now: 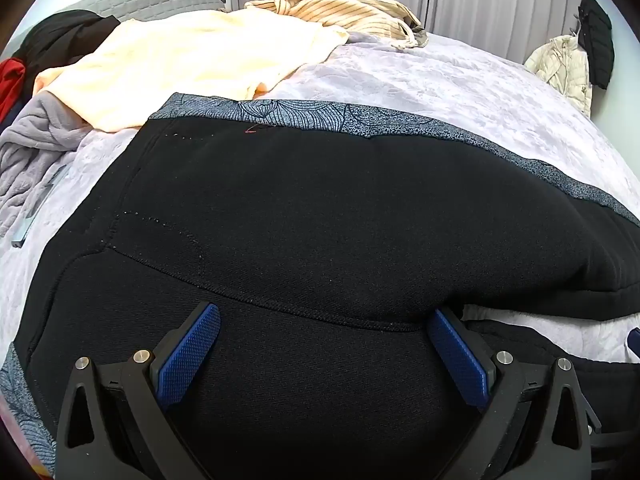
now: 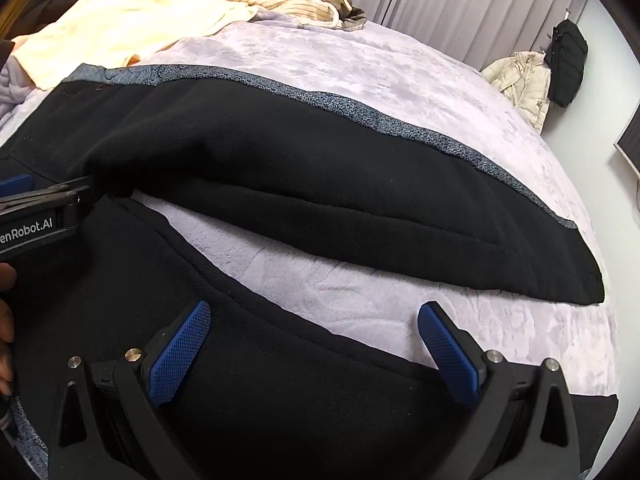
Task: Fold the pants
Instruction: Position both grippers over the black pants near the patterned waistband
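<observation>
The pants [image 1: 320, 208] are black with a grey patterned strip along the far outer side, and they lie spread on a bed under a pale lilac bedspread [image 1: 460, 80]. In the right wrist view the two legs [image 2: 360, 208] part in a V, with a wedge of bedspread [image 2: 340, 280] showing between them; the far leg runs out to the right and ends in a straight hem.

The only writing that can be read is on the side of the left gripper as the right wrist view catches it at the left edge: white letters "enRobot.AI", the start cut off by the frame. No label shows on the pants; a small red thread mark sits near the patterned strip in the left wrist view.

The left gripper [image 1: 322, 326] has its blue-padded fingers wide apart with nothing between them. It sits low over the upper part of the pants near the crotch, where a stitched seam curves across just ahead of the fingertips. Whether the pads touch the cloth cannot be told.

The right gripper [image 2: 314, 322] is likewise spread wide and holds nothing. It hangs over the near leg, its left finger above black cloth and its right finger above the bedspread beside that leg's edge.

Farther back on the bed lie a cream garment [image 1: 192, 64], a tan striped garment [image 1: 344, 4], a grey fleece [image 1: 36, 148] at the left, and something red and black at the far left edge. A pale padded jacket [image 2: 520, 84] and a black one [image 2: 568, 64] hang on the wall at the right.
</observation>
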